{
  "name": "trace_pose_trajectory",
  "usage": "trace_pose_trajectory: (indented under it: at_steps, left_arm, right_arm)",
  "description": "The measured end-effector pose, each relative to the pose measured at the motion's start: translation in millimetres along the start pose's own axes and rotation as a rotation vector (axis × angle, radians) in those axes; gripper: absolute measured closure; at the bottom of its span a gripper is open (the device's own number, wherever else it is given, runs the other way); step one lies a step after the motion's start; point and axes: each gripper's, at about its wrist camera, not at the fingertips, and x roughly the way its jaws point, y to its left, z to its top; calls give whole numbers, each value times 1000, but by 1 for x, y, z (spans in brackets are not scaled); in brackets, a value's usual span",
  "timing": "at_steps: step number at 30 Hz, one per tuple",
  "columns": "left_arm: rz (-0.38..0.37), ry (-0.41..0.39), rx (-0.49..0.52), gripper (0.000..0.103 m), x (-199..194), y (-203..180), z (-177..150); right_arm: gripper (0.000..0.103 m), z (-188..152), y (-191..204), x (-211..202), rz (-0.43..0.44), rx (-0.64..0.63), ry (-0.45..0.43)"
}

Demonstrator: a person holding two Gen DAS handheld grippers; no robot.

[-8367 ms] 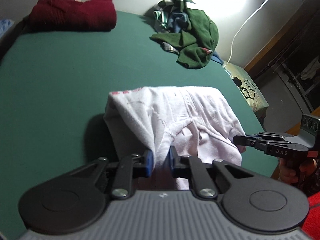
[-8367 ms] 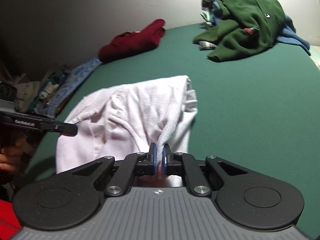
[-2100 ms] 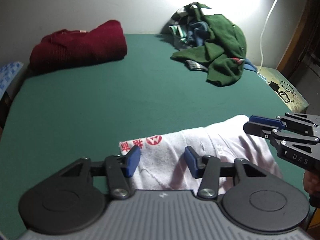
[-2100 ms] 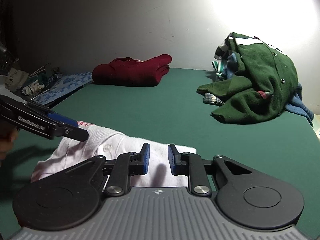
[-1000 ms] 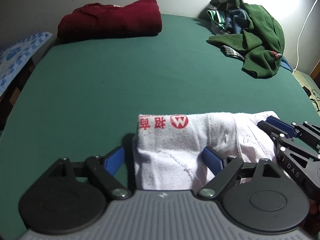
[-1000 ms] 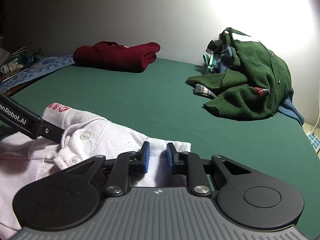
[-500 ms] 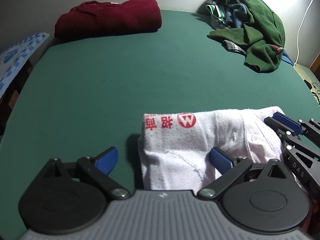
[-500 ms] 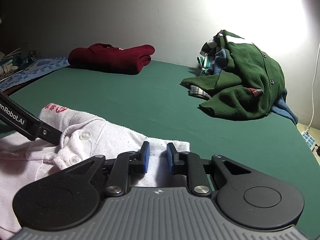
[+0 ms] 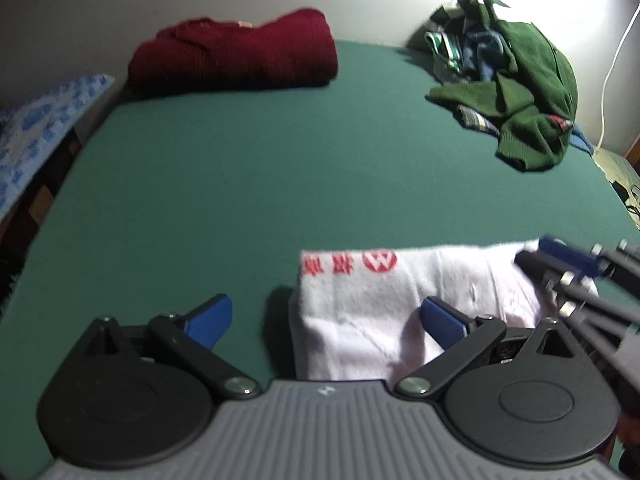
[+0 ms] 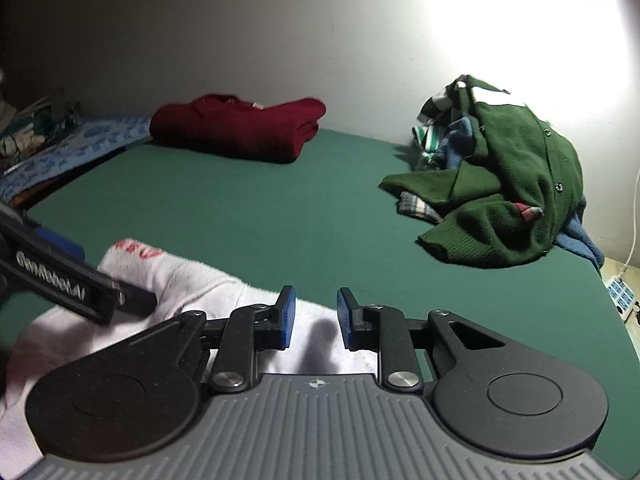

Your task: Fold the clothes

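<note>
A white polo shirt point(image 9: 372, 300) with red print lies folded on the green table point(image 9: 240, 184), near its front edge. My left gripper point(image 9: 326, 314) hangs wide open over the shirt's left edge, one pad above bare table and the other above the cloth. My right gripper point(image 10: 315, 316) hovers over the shirt's point(image 10: 192, 280) right end. Its jaws are opening, and nothing is pinched between the pads. Each gripper shows in the other's view: the right gripper point(image 9: 532, 251) over the shirt's far corner, the left gripper's fingers point(image 10: 80, 288) above the collar side.
A folded dark red sweater point(image 10: 240, 128) sits at the back left of the table. A heap of green and mixed clothes point(image 10: 504, 184) fills the back right. A blue patterned cloth point(image 9: 40, 120) lies off the left edge, a power strip point(image 10: 622, 292) off the right.
The left jaws spread wider than a second ago. The right pads have drawn slightly apart. The shirt lies flat where it was.
</note>
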Motion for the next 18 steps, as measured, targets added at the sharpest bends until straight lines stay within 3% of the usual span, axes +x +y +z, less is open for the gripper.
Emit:
trace_pose_trajectory:
  at_steps: [8,18]
  left_arm:
    - [6,-5,-20,2,12,13,20]
    - [-17,17,8,1,29,16,12]
  right_arm:
    - [82,1,-10,2,-30,72,6]
    - [81,-10,-17,10,-39,68,28]
